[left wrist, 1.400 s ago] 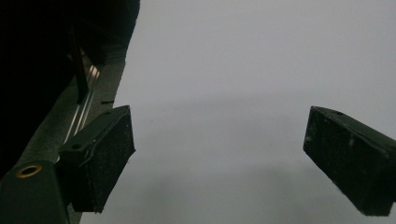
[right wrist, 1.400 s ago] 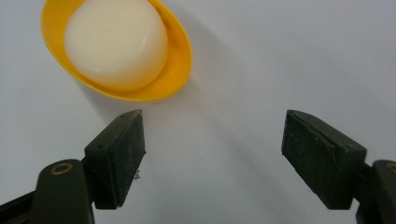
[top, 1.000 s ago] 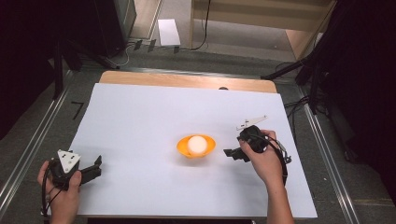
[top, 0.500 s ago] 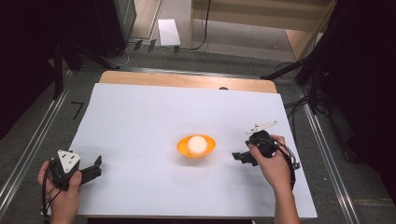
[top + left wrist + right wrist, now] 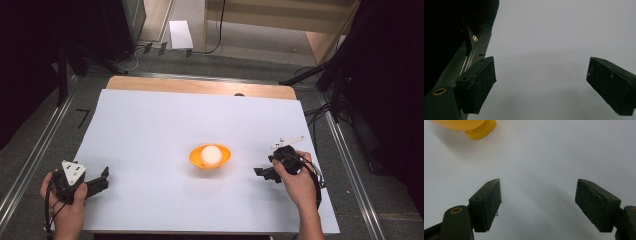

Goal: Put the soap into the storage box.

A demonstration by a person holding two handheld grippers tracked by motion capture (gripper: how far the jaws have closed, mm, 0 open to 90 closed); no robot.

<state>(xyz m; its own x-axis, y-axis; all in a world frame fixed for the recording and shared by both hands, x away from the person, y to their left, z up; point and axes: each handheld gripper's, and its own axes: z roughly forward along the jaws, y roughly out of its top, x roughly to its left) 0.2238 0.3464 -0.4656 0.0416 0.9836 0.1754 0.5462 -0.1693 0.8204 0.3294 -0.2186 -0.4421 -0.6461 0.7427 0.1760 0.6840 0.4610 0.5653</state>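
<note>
An orange bowl (image 5: 196,159) stands in the middle of the white sheet with a white ball (image 5: 211,154) resting in it. My right gripper (image 5: 261,173) lies low over the sheet to the right of the bowl, pointing left toward it. In the right gripper view its jaws (image 5: 537,202) stand apart with bare sheet between them; they have just been opening a little. The bowl's foot (image 5: 480,130) shows at that view's top left. My left gripper (image 5: 104,179) rests at the near left corner, open, with nothing between its jaws (image 5: 541,85).
The white sheet (image 5: 150,130) covers most of a wooden table (image 5: 200,86). Metal rails (image 5: 30,165) run along both sides. Cables and dark stands lie on the floor beyond the far edge.
My right hand has drawn its gripper to the right and toward the near edge, away from the bowl. The left hand, bowl and ball have stayed put.
</note>
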